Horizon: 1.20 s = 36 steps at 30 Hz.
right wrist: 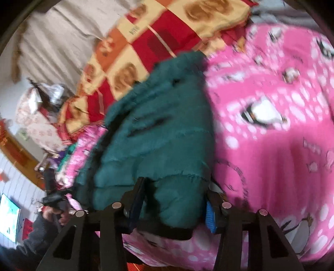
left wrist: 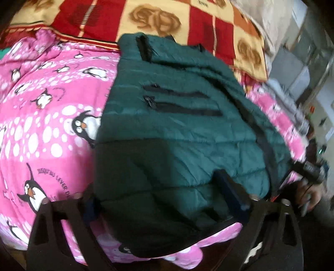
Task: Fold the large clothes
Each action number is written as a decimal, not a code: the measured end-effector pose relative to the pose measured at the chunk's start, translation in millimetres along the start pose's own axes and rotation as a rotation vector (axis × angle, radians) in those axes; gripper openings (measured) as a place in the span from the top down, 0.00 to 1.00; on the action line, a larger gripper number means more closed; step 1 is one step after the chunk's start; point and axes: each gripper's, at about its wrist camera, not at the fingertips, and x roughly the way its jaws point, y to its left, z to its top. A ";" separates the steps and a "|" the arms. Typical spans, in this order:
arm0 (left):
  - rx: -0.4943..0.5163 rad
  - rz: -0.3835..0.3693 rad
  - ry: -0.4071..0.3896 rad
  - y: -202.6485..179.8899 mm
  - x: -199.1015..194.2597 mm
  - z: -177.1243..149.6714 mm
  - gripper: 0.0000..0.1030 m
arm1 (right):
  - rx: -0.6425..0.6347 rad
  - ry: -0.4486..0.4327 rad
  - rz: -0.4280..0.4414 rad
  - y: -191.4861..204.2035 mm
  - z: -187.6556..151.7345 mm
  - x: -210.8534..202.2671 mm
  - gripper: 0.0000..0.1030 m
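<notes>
Left claw (left wrist: 167, 205): at 6 o'clock in the left wrist view, jaws wide, the near hem of the jacket lying between them; the right finger (left wrist: 231, 191) is seen touching the fabric edge, the left finger is mostly hidden behind it, so a firm pinch cannot be told.
Right claw (right wrist: 174, 205): at 6 o'clock in the right wrist view, jaws at a middling gap, both blue pads (right wrist: 209, 218) against a bunched fold of the jacket, gripping it.
Jacket (left wrist: 177, 125): dark green, quilted, with black zip pockets; it lies on the bed and runs from the claws at 6 o'clock up toward 12 o'clock, near end lifted and bunched.
Pink blanket (left wrist: 46, 116): penguin print, under the jacket, spreading to 9 o'clock in the left wrist view and to 3 o'clock in the right wrist view.
Hand (left wrist: 309, 196): at 4 o'clock in the left wrist view, holding the other claw's handle; blurred.
Red and yellow quilt (left wrist: 146, 18): rose pattern, beyond the jacket at 12 o'clock.
Room beyond: blurred, too unclear to name.
</notes>
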 end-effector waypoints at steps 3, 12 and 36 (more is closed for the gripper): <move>-0.024 -0.008 -0.012 4.0 -1.9 2.2 0.37 | -0.008 0.004 -0.022 2.3 0.9 3.9 0.52; -0.101 -0.019 0.002 15.2 7.0 0.6 0.38 | -0.009 -0.009 -0.025 1.1 -1.2 4.7 0.51; -0.123 -0.018 0.004 -14.3 -68.9 -34.4 0.88 | -0.263 -0.149 -0.038 60.6 -14.3 -78.3 0.85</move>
